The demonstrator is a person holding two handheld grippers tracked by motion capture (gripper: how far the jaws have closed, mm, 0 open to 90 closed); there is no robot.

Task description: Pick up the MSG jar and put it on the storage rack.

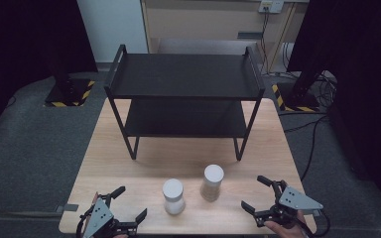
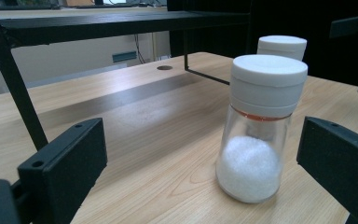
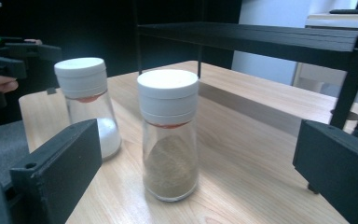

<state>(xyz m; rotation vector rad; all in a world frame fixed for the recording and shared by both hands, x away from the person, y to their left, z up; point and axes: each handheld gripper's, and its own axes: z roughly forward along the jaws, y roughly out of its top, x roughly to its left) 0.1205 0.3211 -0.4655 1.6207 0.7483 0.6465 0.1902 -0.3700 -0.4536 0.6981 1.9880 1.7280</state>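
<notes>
Approach step, nothing grasped: left gripper (image 1: pixel 129 207) faced the salt shaker (image 1: pixel 173 196), right gripper (image 1: pixel 254 194) the pepper shaker (image 1: pixel 212 182), jaws released. Next: advance, clench around glass.

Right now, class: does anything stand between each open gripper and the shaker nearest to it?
Nothing visible does. The left gripper faces the white-filled shaker across bare table, and the right gripper faces the brown-filled shaker the same way. The black shelf stands farther back.
</notes>
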